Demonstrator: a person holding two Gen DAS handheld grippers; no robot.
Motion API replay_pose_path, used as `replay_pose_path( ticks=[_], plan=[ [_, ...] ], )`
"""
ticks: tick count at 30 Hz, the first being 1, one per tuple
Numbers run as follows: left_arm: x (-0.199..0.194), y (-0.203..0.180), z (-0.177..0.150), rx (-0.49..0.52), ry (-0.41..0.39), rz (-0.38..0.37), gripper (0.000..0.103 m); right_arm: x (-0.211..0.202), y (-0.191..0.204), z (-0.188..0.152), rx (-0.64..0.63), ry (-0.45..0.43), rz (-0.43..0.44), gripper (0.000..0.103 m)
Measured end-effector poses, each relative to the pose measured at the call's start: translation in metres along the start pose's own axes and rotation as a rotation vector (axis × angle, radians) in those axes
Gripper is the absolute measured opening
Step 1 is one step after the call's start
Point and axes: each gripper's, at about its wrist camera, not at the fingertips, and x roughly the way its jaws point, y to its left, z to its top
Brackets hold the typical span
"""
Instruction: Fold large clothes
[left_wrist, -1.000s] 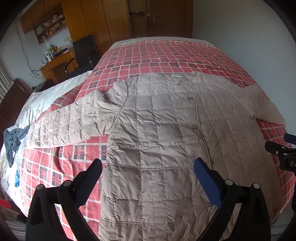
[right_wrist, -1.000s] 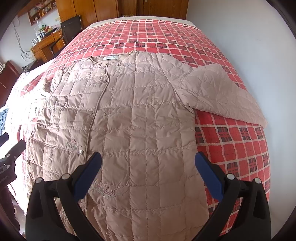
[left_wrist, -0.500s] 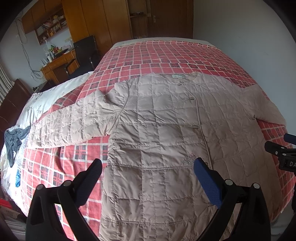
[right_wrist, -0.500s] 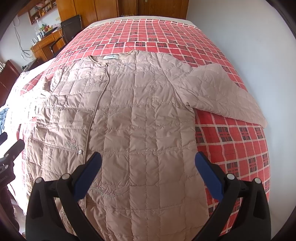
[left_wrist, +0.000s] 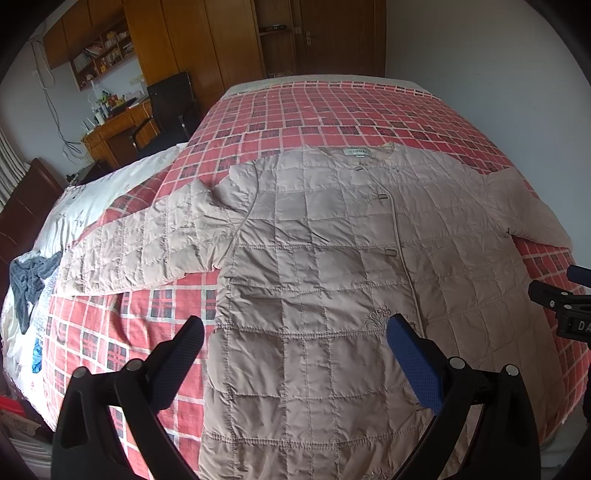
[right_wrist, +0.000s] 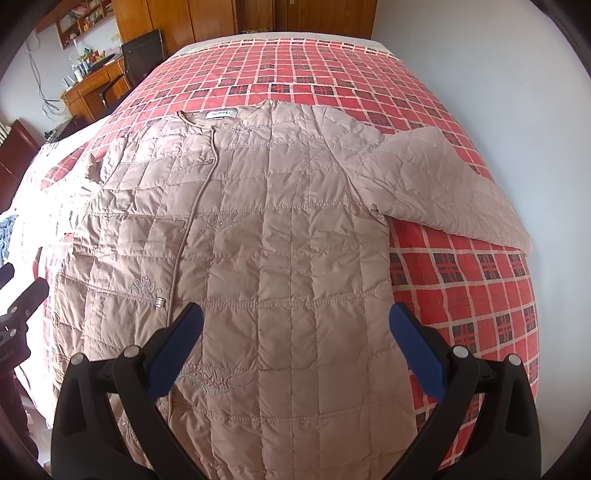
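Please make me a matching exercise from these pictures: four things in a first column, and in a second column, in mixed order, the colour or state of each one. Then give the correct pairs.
Column one:
1. quilted coat
2. bedspread
3. left tongs
4. crumpled cloth

Column two:
A. red plaid, covering the bed
B. open, holding nothing
C. beige, spread flat with both sleeves out
D. dark grey, at the far left edge of the bed

Pairs: 1-C, 2-A, 3-B, 4-D
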Motion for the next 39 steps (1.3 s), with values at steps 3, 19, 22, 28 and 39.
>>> replay_pose_path(
  ticks=[3, 19, 22, 28, 39],
  plan=[
    [0.0, 0.0, 0.0, 0.0, 0.001, 0.001, 0.099, 0.0, 0.0, 0.001, 0.0, -0.001, 0.0, 0.1],
    [-0.002, 0.001, 0.001, 0.0, -0.004, 0.01, 0.099, -0.005, 0.002, 0.004, -0.002, -0.008, -0.001, 0.1],
    [-0.002, 0.001, 0.001, 0.0, -0.005, 0.01, 0.099, -0.005, 0.002, 0.004, -0.002, -0.009, -0.001, 0.1],
    [-0.002, -0.001, 0.001, 0.002, -0.005, 0.01, 0.099, -0.005, 0.001, 0.005, -0.001, -0.009, -0.002, 0.1],
    [0.009, -0.003, 0.006, -0.026, 0.025, -0.034, 0.099, -0.001, -0.009, 0.009, 0.012, -0.019, 0.004, 0.1]
  ],
)
